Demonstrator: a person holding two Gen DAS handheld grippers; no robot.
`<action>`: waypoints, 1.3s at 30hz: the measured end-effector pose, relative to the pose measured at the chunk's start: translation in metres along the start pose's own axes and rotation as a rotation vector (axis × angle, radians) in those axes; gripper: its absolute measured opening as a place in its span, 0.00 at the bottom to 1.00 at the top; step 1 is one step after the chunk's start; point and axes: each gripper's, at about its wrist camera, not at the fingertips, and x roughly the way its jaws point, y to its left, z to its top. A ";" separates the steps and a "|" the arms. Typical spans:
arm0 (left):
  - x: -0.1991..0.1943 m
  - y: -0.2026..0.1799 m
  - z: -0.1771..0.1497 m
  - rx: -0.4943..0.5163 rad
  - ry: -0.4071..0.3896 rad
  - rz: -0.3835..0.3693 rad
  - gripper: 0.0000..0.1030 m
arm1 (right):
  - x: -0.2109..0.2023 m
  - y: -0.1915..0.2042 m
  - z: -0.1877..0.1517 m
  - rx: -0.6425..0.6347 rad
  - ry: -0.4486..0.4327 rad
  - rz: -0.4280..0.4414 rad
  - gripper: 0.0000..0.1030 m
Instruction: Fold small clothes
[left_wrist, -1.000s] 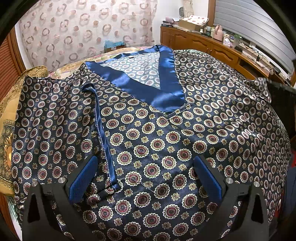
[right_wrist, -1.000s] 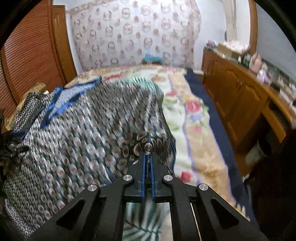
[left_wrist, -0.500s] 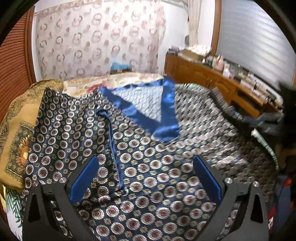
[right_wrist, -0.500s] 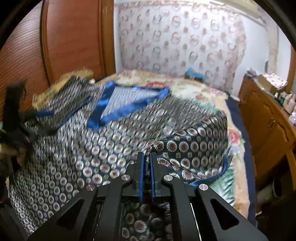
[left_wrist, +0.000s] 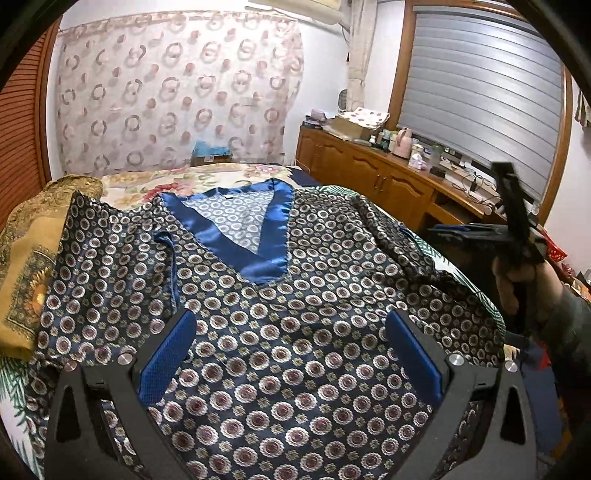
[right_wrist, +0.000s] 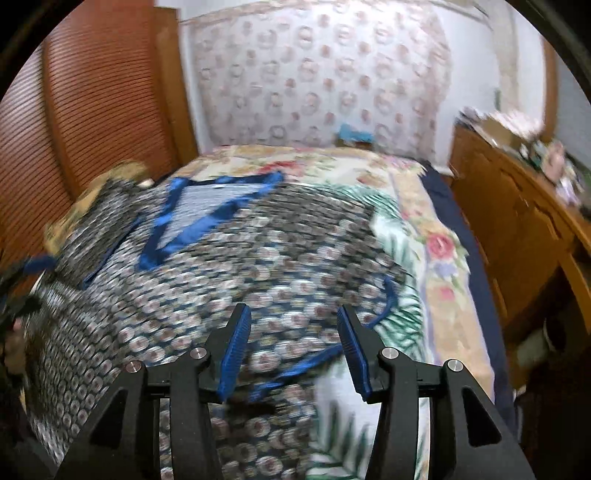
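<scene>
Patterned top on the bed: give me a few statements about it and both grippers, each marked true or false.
1. The patterned top lies spread on the bed with its blue V-neck trim facing up. True.
2. The left gripper is clamped on the blue trim. False: its jaws stand wide apart above the fabric, holding nothing.
3. The right gripper pinches the sleeve tight. False: its jaws are opening, and its pads press on no cloth.
4. A floral bedspread shows beside the top. True.
5. A wooden cabinet stands along the wall under the window shutter. True.
</scene>
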 end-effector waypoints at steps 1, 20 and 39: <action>0.001 -0.001 -0.001 0.001 0.004 -0.004 1.00 | 0.007 -0.008 0.000 0.030 0.015 -0.009 0.49; 0.002 0.005 -0.013 -0.023 0.011 0.007 1.00 | 0.072 -0.013 0.025 -0.020 0.088 -0.092 0.03; -0.010 0.026 -0.018 -0.069 -0.005 0.040 1.00 | 0.062 0.088 0.085 -0.153 -0.033 0.105 0.14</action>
